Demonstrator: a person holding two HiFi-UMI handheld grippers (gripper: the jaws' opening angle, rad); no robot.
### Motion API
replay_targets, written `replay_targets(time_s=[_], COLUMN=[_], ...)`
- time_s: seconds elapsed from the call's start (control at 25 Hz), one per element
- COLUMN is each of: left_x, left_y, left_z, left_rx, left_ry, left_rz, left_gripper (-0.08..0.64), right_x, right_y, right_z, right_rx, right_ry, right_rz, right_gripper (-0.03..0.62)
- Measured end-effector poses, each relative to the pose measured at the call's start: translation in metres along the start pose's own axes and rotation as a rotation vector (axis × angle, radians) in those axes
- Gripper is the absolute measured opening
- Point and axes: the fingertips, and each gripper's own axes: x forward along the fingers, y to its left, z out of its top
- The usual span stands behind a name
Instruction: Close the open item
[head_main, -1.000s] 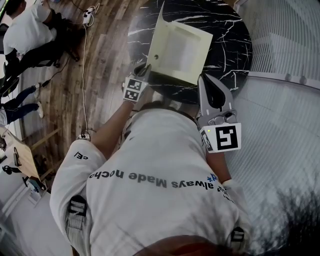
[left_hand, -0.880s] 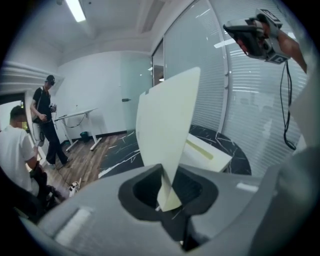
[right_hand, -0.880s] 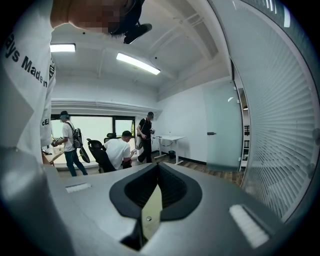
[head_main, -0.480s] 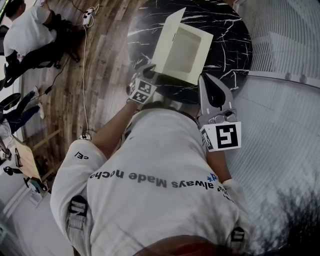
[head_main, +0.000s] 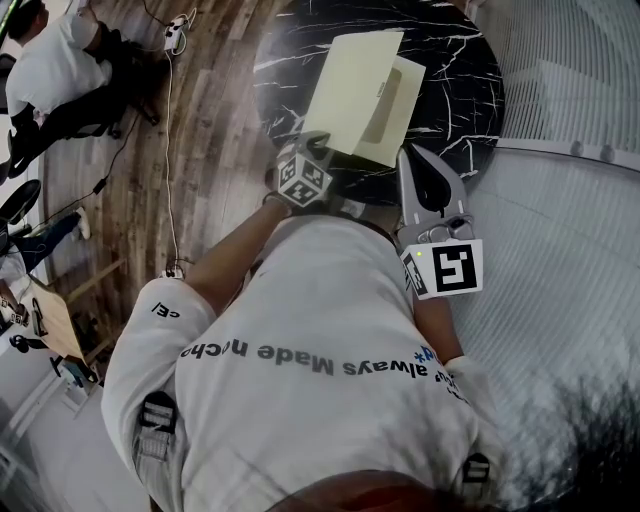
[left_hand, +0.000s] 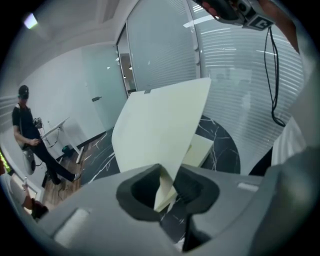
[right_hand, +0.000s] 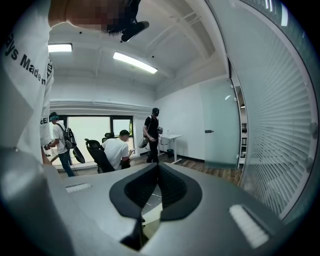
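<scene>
A cream cardboard box (head_main: 392, 98) sits on the round black marble table (head_main: 470, 90). Its hinged lid (head_main: 345, 85) leans low over the box, almost flat. My left gripper (head_main: 318, 142) is at the lid's near left corner. In the left gripper view the lid (left_hand: 160, 125) rises from between the jaws of that gripper (left_hand: 167, 172), with the box body (left_hand: 200, 150) behind it. Those jaws have just been opening and stand open round the corner. My right gripper (head_main: 412, 152) rests at the table's near edge, right of the box, shut and empty (right_hand: 158, 167).
Wooden floor with a trailing cable (head_main: 168, 150) lies left of the table, where a seated person (head_main: 55, 60) is. A glass wall with blinds (head_main: 560, 80) curves round the right side. Other people (right_hand: 115, 150) stand and sit further off in the room.
The lid has swung from upright down over the box. My left gripper has followed it rightward and rolled. The right gripper has not moved.
</scene>
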Motion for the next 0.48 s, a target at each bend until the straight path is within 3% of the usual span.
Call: replay_targets(time_s=[0.48], left_x=[0.022], left_y=[-0.022], left_z=[-0.001], left_rx=[0.033], left_ry=[0.078], left_rz=[-0.071], left_gripper=[0.094], right_x=[0.003], right_y=[-0.01], right_z=[-0.028], right_rx=[0.008], right_ry=[0.042], right_rz=[-0.029], right_gripper=[0.002])
